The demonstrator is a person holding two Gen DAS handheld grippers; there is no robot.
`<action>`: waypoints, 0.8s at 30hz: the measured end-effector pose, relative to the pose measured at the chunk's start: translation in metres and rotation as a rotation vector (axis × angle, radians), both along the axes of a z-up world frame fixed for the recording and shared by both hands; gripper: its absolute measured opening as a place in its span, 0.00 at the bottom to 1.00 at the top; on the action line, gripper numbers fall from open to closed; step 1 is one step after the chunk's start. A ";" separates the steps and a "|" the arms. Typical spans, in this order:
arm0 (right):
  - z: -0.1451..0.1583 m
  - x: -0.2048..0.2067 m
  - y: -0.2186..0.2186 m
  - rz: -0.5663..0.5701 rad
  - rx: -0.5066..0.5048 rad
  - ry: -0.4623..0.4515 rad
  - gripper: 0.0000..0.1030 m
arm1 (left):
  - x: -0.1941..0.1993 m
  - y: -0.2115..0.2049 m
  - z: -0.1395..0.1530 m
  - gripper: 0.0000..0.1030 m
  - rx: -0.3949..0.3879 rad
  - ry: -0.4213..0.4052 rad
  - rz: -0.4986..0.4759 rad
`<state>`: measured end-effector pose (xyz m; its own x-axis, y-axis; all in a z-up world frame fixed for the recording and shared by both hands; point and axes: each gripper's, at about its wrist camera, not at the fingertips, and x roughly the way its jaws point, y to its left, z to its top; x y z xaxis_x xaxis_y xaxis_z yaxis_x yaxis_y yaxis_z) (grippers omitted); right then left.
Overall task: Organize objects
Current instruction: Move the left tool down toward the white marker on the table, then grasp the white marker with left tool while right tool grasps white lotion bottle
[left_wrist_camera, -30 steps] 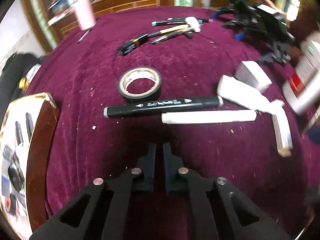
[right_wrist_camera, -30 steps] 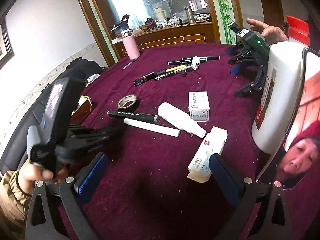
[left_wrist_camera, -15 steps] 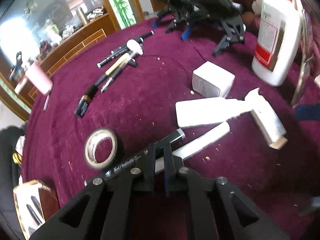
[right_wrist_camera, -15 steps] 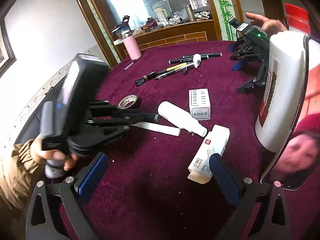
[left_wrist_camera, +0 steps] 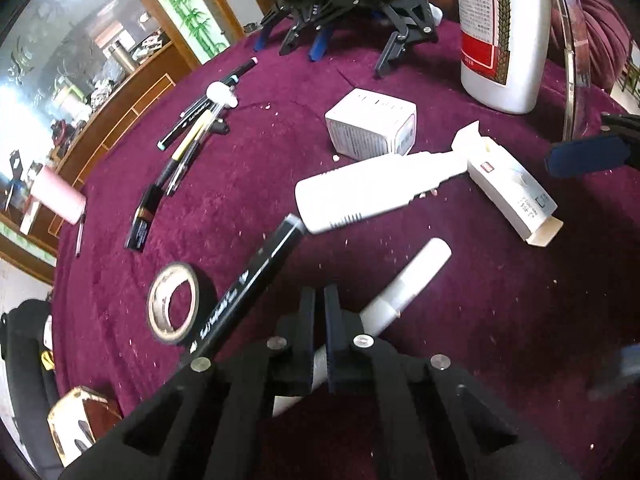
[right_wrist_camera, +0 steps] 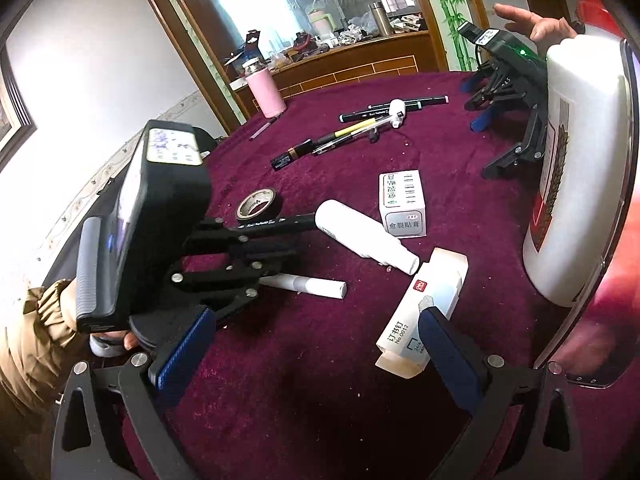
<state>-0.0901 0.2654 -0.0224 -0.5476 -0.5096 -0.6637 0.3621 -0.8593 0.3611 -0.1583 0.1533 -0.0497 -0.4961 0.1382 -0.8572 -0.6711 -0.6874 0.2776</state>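
**Closed left fingers hovered over a light white stick on the cloth**

The left gripper (left_wrist_camera: 319,312) had its black fingers (left_wrist_camera: 308,320) clenched together with nothing between them, poised just above the slim white cylindrical stick (left_wrist_camera: 404,284) that lay on the maroon velvet-covered surface (left_wrist_camera: 500,320). In the right wrist view the same stick (right_wrist_camera: 312,286) lay toward the near left part of the surface, its left end hidden under the left gripper (right_wrist_camera: 280,256). Just beside it, angled away, lay the long black marker pen with white lettering (left_wrist_camera: 256,280), and beyond that the roll of black tape (left_wrist_camera: 174,304).

The right gripper (right_wrist_camera: 316,344) stood released, its blue-padded fingers (right_wrist_camera: 448,352) wide apart and holding nothing, with the small white cardboard box printed with a red mark (right_wrist_camera: 424,312) lying open-ended between them.

The stick looked light, rigid and smooth, likely to roll on the pile if nudged from the side, and possibly brittle if it was chalk or a glue stick; the pictures did not settle which. A grip across its middle, fingers square to its length, seemed the safest hold, and the fingers would first have to open. The marker pen looked equally light and stiff, and slippery on its glossy barrel. The white plastic bottle (left_wrist_camera: 372,192) lying on its side nearer the middle of the surface appeared bulkier and better taken around its body than its narrow neck.
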 end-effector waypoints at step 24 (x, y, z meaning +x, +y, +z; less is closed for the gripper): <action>0.004 -0.091 -0.044 0.174 0.275 -0.028 0.82 | 0.008 -0.052 0.003 0.00 0.171 -0.115 0.163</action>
